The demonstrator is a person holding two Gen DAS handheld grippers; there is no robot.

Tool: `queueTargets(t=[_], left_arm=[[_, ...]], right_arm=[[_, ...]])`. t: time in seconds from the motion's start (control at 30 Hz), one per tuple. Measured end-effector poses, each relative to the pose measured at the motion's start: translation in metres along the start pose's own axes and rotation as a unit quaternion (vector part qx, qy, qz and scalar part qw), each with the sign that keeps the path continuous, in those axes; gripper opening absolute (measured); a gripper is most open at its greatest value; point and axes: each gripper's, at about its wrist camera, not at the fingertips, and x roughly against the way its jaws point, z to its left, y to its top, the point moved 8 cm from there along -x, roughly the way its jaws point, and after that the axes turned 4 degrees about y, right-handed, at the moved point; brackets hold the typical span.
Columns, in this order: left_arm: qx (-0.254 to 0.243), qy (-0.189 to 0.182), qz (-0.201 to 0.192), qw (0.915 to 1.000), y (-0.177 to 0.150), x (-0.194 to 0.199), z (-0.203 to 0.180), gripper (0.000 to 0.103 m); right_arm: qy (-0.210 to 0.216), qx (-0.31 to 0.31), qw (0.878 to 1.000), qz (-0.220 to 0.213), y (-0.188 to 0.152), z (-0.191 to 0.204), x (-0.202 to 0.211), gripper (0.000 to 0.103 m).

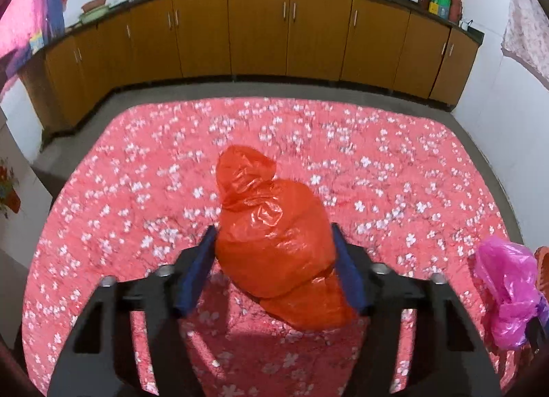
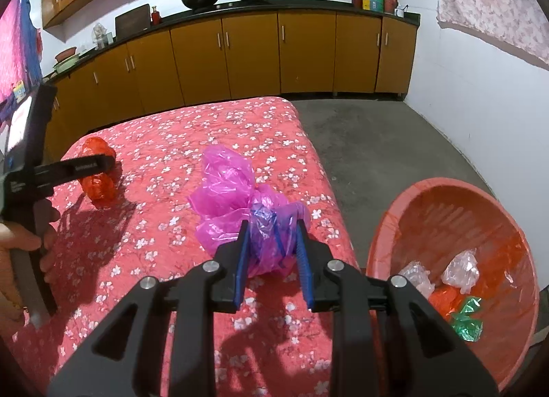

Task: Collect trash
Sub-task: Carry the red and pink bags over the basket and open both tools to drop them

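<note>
Left hand-held gripper (image 1: 274,236) clamps orange bag (image 1: 271,225) | right hand-held gripper (image 2: 272,229) pinches pink bag (image 2: 236,201) | bin (image 2: 405,205) only in right view

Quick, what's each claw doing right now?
Left claw: closed around the orange bag.
Right claw: shut on the pink bag.

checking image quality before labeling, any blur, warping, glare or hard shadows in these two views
Left wrist view: fisheye bends the cabinets; far bedspread slightly smeared; glare on the red bag. Right wrist view: sharper; hard shadows on the bedspread beside the left gripper; sheen on the pink bag.
</note>
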Motion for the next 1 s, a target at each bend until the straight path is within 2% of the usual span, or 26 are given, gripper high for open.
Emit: queueTargets(t=[0.1,0.23,0.5,0.73,1.0], left_arm=[[-0.001,-0.002,-0.004,1.0000,-0.003,0.003,0.002,0.054],[-0.008,-0.004,-0.017,0.9998,-0.007,0.018,0.006,0.054],[-0.055,-0.027,-0.062,0.9962,-0.021,0.078,-0.005,0.054],[-0.115,-0.063,-0.114,0.9848,-0.038,0.142,-0.043,0.054],[-0.154,-0.129,-0.135,0.9703,-0.055,0.194,-0.102,0.054]], right_arm=[[0.001,0.000,1.000,-0.001,-0.002,0.000,0.003,0.026],[0.002,-0.001,1.000,-0.002,-0.003,-0.001,0.010,0.026],[0.005,-0.012,1.000,-0.014,-0.006,-0.006,0.037,0.026],[-0.017,-0.026,0.999,-0.038,-0.012,-0.032,0.082,0.026],[-0.074,-0.075,0.992,-0.062,-0.022,-0.101,0.134,0.026]])
